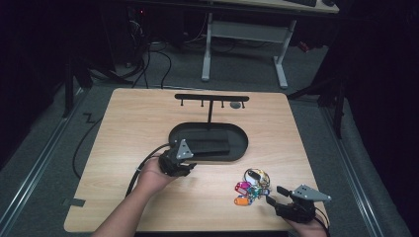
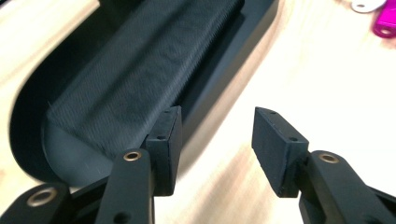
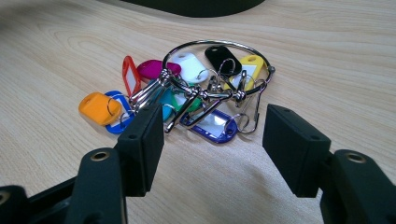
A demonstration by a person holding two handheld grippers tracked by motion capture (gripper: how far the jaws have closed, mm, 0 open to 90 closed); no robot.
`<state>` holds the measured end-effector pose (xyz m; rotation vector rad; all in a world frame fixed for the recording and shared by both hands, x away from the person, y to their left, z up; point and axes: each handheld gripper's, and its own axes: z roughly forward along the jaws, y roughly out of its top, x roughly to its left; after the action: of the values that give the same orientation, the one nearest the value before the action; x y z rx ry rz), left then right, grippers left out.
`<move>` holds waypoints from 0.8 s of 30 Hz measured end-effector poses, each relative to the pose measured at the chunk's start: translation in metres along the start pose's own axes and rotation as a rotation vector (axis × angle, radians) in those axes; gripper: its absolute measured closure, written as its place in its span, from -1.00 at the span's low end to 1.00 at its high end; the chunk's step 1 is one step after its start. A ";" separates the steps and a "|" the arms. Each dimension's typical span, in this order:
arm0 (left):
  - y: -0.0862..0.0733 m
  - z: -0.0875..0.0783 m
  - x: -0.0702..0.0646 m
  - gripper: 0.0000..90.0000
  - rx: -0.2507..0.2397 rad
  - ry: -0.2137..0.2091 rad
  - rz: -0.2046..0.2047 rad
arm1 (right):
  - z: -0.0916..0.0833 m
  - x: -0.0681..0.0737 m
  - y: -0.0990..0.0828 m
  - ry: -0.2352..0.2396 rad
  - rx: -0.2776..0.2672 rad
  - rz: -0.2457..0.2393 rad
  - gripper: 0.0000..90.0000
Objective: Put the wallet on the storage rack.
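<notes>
A metal key ring [image 1: 253,186] with several coloured tags lies on the wooden table [image 1: 148,113] at the front right. In the right gripper view the key ring [image 3: 205,88] sits just beyond my right gripper [image 3: 215,126], whose jaws stand open with nothing between them. That right gripper [image 1: 276,195] rests near the table's front right corner. My left gripper [image 1: 190,169] is open at the front rim of a black oval tray [image 1: 242,143]. Seen from the left gripper [image 2: 217,123], one jaw is by the tray's wall [image 2: 28,107], beside a dark textured pad [image 2: 140,70] in the tray.
A black T-shaped hook rack [image 1: 211,98] stands behind the tray, with a small grey item [image 1: 236,104] hanging from one hook. A magenta tag [image 2: 385,21] shows at the far corner of the left gripper view. A white-legged desk [image 1: 247,29] stands beyond the table.
</notes>
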<state>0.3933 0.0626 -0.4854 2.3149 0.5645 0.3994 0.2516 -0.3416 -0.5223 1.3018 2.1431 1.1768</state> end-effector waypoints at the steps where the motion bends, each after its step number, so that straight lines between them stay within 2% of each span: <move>1: 0.000 0.000 0.000 0.16 0.000 0.000 0.000 | 0.000 0.000 0.000 0.000 0.000 0.000 -0.14; 2: -0.008 -0.004 -0.002 0.14 -0.017 -0.016 -0.045 | 0.000 0.000 0.000 0.000 -0.002 0.000 -0.14; 3: -0.008 -0.004 -0.002 0.13 -0.017 -0.016 -0.045 | 0.000 0.000 0.000 0.000 -0.002 0.000 -0.14; 4: -0.016 -0.008 -0.007 0.11 -0.018 -0.015 -0.060 | 0.000 0.000 0.000 0.002 -0.004 0.001 -0.14; 7: -0.024 -0.013 -0.011 0.07 -0.014 -0.015 -0.070 | 0.000 0.000 0.000 0.001 -0.003 0.001 -0.14; 8: -0.032 -0.019 -0.015 0.04 -0.017 -0.012 -0.083 | 0.000 0.000 0.000 0.000 -0.003 -0.001 -0.14; 9: -0.032 -0.019 -0.015 0.02 -0.017 -0.012 -0.083 | 0.000 0.000 0.000 -0.001 -0.001 -0.002 -0.14; 11: -0.047 -0.032 -0.021 0.01 -0.062 -0.002 -0.110 | 0.000 0.001 0.000 -0.002 -0.001 -0.004 -0.14; 13: -0.052 -0.036 -0.022 -0.02 -0.071 -0.003 -0.126 | 0.000 0.001 0.000 -0.003 -0.002 -0.004 -0.14; 17: -0.076 -0.053 -0.030 -0.09 -0.086 0.040 -0.170 | -0.002 0.002 0.000 -0.015 -0.008 -0.002 -0.09; 18: -0.082 -0.055 -0.031 -0.09 -0.099 0.058 -0.168 | -0.003 0.002 0.000 -0.021 -0.014 -0.002 -0.08; 19: -0.082 -0.055 -0.031 -0.11 -0.099 0.058 -0.168 | -0.003 0.001 0.000 -0.026 -0.020 0.001 -0.08; 20: -0.090 -0.059 -0.033 -0.14 -0.105 0.111 -0.142 | -0.004 0.001 0.000 -0.031 -0.023 0.001 -0.08; 22: -0.095 -0.063 -0.031 -0.19 -0.100 0.138 -0.134 | -0.006 0.000 0.000 -0.050 -0.030 0.008 -0.08; 24: -0.101 -0.067 -0.027 -0.24 -0.119 0.132 -0.179 | -0.006 -0.001 -0.001 -0.072 -0.032 0.005 -0.06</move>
<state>0.3127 0.1536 -0.5128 2.1156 0.7851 0.4891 0.2481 -0.3456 -0.5197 1.3164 2.0637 1.1435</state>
